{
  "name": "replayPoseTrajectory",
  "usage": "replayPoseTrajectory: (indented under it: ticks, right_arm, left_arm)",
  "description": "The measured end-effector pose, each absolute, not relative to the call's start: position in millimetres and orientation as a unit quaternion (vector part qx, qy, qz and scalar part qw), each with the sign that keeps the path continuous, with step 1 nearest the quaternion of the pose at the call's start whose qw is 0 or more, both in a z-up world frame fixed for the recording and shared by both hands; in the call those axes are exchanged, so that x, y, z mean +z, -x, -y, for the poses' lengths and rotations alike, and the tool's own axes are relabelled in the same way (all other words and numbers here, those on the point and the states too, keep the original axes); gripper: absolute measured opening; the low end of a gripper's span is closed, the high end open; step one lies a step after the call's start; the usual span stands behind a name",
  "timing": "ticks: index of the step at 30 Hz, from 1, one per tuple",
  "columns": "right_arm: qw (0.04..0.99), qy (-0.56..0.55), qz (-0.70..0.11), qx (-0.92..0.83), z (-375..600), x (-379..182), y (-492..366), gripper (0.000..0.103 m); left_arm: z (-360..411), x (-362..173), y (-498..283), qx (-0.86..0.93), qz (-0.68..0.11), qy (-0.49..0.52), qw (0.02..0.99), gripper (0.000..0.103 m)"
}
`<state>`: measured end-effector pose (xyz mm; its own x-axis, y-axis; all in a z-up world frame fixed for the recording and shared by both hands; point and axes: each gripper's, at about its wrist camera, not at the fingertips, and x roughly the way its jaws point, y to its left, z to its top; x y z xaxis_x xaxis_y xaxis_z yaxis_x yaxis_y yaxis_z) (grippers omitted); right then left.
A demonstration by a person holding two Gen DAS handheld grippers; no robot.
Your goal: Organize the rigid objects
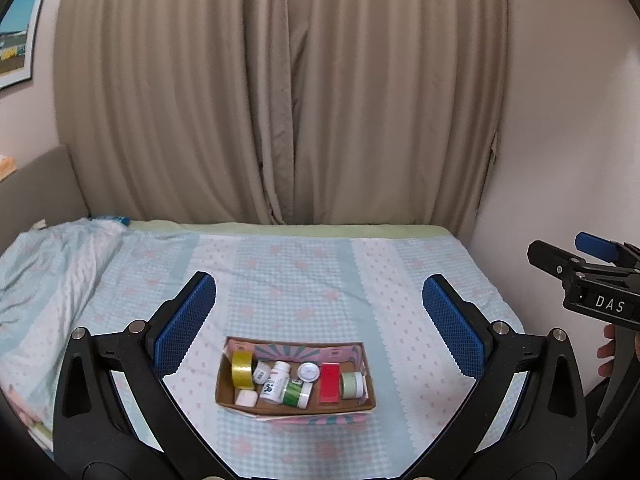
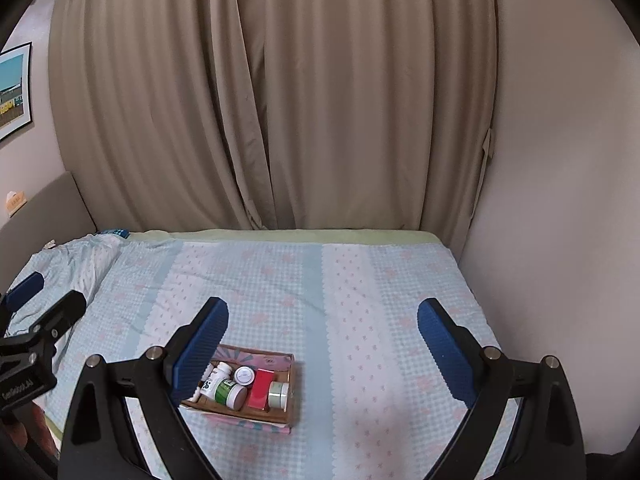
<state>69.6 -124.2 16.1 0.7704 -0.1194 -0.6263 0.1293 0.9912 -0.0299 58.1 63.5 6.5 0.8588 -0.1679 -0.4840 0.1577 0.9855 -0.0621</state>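
Your cardboard box point(image 1: 295, 407) on the bedspread point(image 1: 304, 272) holds yellow tape point(image 1: 242, 366), bottles point(image 1: 276, 381), a red box point(image 1: 329, 382) and a green jar point(image 1: 352, 385); both your left gripper point(image 1: 316, 320) and right gripper point(image 2: 322, 344) hover spread wide, holding nothing; beige curtains point(image 1: 280, 92) hang behind.

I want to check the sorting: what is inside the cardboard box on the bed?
Inside the cardboard box: yellow tape roll, white bottles, green-labelled bottle, white round lid, red box, pale green jar, small white case. Anything underneath them is hidden.
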Motion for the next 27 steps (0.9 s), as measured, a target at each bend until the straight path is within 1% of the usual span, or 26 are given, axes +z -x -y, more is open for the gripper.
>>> replayPoseTrajectory:
  ticks: [27]
  right_arm:
    - [0.940, -0.013, -0.333, -0.073, 124.5, 16.9, -63.6, 0.094]
  left_arm:
    - [-62.1, 5.0, -62.5, -0.077, -0.238, 0.011, 0.968, 0.103]
